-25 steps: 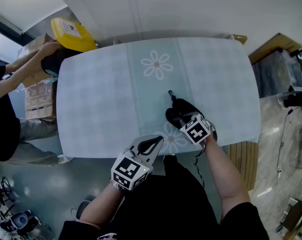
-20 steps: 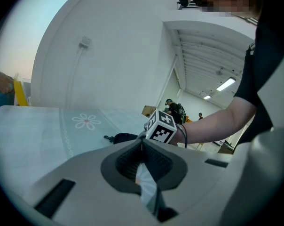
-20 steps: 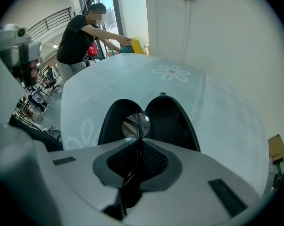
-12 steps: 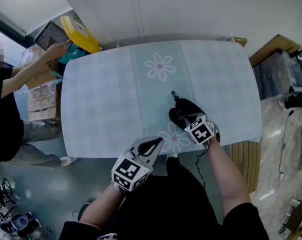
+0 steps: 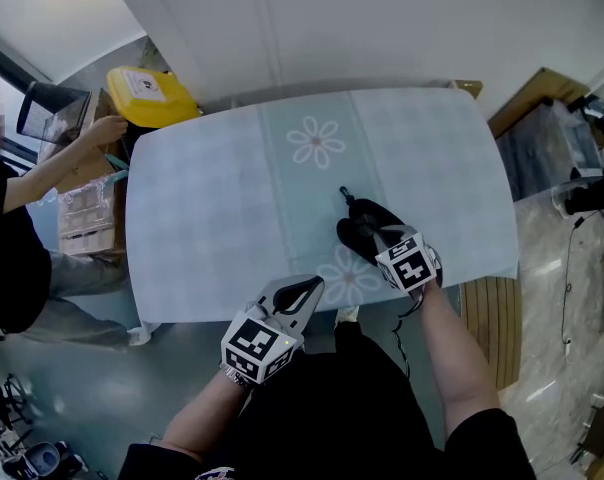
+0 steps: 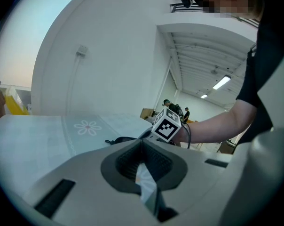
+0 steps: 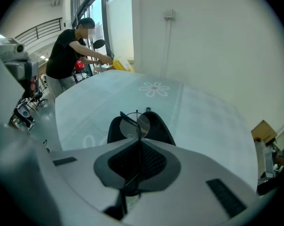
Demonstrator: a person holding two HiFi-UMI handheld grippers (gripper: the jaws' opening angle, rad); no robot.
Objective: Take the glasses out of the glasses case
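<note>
Black glasses case (image 5: 364, 230) lies on the bench (image 5: 212, 198); right tool (image 7: 139, 140) grips the glasses (image 7: 143, 123) over it; left tool (image 6: 142, 142), at seven o'clock, is closed.

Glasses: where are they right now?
Right gripper view: the glasses are pinched in the right gripper, over the black glasses case near the table's front edge.

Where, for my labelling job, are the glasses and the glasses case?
glasses (image 7: 141, 123): right gripper view, on the round lens.
glasses case (image 5: 362, 230): head view, on its black shell.
</note>
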